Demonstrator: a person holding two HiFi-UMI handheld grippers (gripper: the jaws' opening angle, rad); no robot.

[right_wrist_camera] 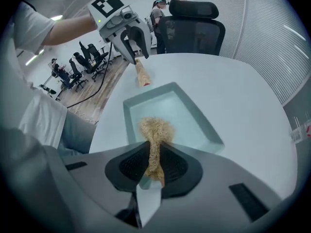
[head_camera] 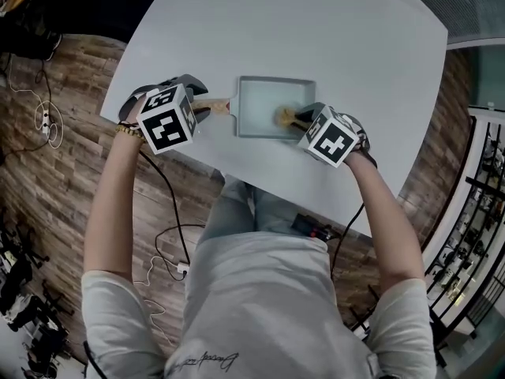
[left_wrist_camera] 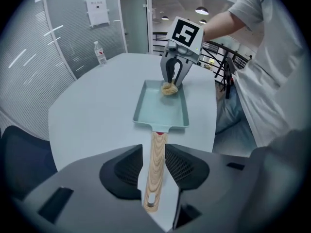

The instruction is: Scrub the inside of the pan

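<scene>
Pan [head_camera: 264,105] flat on table [head_camera: 331,38], long axis running left-right across person.
Wooden handle [left_wrist_camera: 158,142] points at left gripper [left_wrist_camera: 154,171]. Handle sits between jaws, sliver of table showing beside one pad, so not clamped.
Right gripper [right_wrist_camera: 154,164] clenched on scrubber [right_wrist_camera: 155,130]. Scrubber inside pan, at end far from handle.
Unscrubbed floor lies from scrubber toward handle, so likely stroke runs leftward. Right gripper nearer basin.
No brand on pan. Wall notice [left_wrist_camera: 97,11], bottle label [left_wrist_camera: 101,56] and shirt print [head_camera: 207,359] unreadable.
</scene>
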